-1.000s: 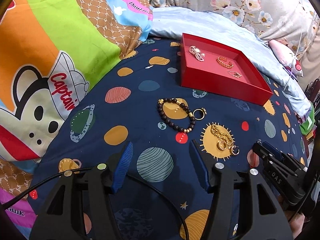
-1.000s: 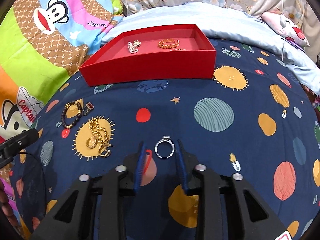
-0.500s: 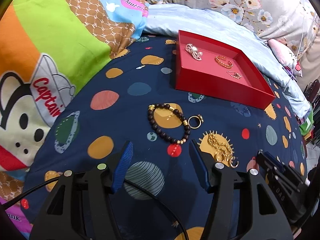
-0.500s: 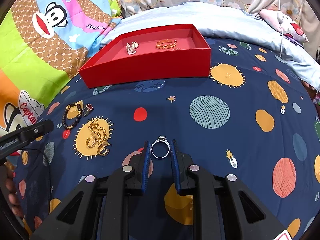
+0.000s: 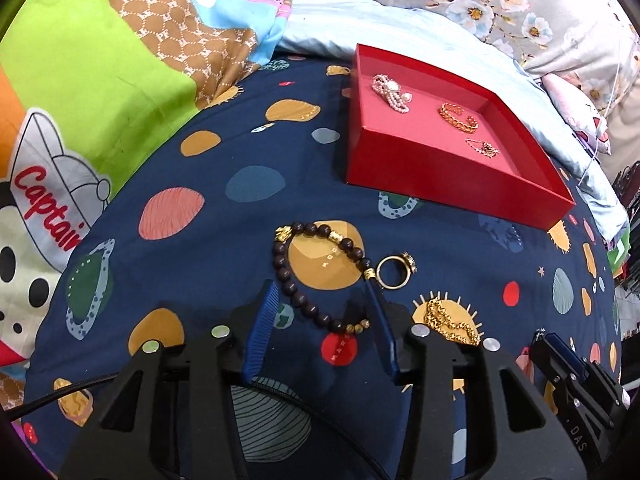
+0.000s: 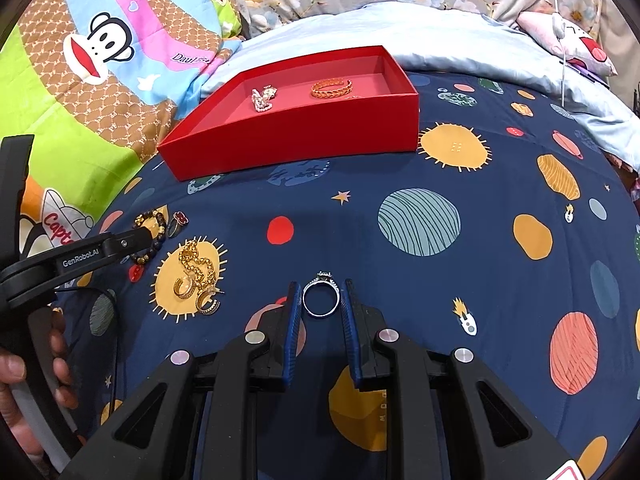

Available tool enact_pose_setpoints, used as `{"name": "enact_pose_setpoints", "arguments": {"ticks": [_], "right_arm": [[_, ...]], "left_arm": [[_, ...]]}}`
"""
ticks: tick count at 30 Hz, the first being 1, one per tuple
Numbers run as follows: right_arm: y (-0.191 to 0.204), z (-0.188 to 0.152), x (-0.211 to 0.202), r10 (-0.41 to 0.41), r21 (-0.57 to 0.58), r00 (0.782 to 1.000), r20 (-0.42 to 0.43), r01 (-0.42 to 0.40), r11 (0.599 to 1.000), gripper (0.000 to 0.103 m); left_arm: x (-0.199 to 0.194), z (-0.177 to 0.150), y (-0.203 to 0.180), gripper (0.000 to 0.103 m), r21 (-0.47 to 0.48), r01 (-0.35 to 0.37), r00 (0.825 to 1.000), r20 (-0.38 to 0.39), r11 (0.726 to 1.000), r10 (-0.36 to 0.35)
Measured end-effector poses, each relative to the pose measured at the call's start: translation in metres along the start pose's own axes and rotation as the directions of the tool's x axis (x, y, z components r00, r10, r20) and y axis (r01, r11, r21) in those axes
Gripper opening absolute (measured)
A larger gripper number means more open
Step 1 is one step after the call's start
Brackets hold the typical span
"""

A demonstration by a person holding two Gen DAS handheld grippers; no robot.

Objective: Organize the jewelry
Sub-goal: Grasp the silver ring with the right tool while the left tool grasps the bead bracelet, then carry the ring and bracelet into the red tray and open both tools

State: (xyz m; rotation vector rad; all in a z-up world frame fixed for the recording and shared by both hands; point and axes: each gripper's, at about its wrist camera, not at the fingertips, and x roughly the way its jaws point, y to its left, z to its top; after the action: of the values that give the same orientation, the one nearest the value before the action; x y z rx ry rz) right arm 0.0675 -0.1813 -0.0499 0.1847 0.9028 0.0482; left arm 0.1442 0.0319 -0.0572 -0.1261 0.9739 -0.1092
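In the left wrist view, a red tray (image 5: 420, 168) sits in the upper right of the frame on a navy planet-print bedspread (image 5: 224, 216). Three pieces already lie inside it: a pink pearl piece (image 5: 390, 92), a braided gold cuff (image 5: 459, 117) and a thin chain (image 5: 483, 147). Low in the centre, the left gripper (image 5: 322, 298) is spread wide around the near part of a dark bead bracelet (image 5: 316, 276), not yet grasping it. A gold ring (image 5: 394, 272) lies just right of the bracelet, and a gold chain (image 5: 450, 320) lies lower right. In the right wrist view, the right gripper (image 6: 321, 300) at bottom centre brackets a silver ring (image 6: 321, 297); whether the blue pads actually pinch it cannot be told. Gold hoop earrings (image 6: 198, 292) lie at centre left beside the chain. Judging by this, roughly three pieces are stored and about five remain on the bed.
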Motion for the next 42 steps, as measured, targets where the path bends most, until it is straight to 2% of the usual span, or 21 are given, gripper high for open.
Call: {"name": "enact_pose_setpoints", "arguments": {"ticks": [4,9,11,20,31,42], "right_arm": [[0.000,0.000,0.001,0.005,0.007,1.000,0.001,-0.005,1.000,0.019],[-0.001,0.000,0.001,0.008,0.011,1.000,0.001,-0.008,1.000,0.019],[-0.001,0.000,0.001,0.008,0.011,1.000,0.001,-0.008,1.000,0.019],[-0.001,0.000,-0.001,0.003,0.010,1.000,0.009,-0.003,1.000,0.019],[0.008,0.007,-0.028,0.031,0.000,0.998,0.060,-0.032,1.000,0.019],[0.016,0.011,-0.054,0.051,-0.014,0.993,0.102,-0.050,0.999,0.019]], "left_arm": [[0.004,0.001,-0.005,0.042,0.024,-0.020,1.000,0.010,1.000,0.019],[0.006,0.002,-0.005,0.014,0.031,-0.014,1.000,0.015,0.999,0.014],[0.006,0.002,-0.004,0.009,0.033,-0.003,1.000,0.013,0.999,0.003],[-0.005,0.000,-0.006,0.007,0.032,0.049,0.999,0.013,0.998,-0.049],[-0.058,0.001,-0.016,0.007,0.069,0.113,0.990,0.076,0.991,-0.118],[-0.114,0.007,-0.027,0.007,0.108,0.168,0.969,0.164,0.980,-0.184]]}}
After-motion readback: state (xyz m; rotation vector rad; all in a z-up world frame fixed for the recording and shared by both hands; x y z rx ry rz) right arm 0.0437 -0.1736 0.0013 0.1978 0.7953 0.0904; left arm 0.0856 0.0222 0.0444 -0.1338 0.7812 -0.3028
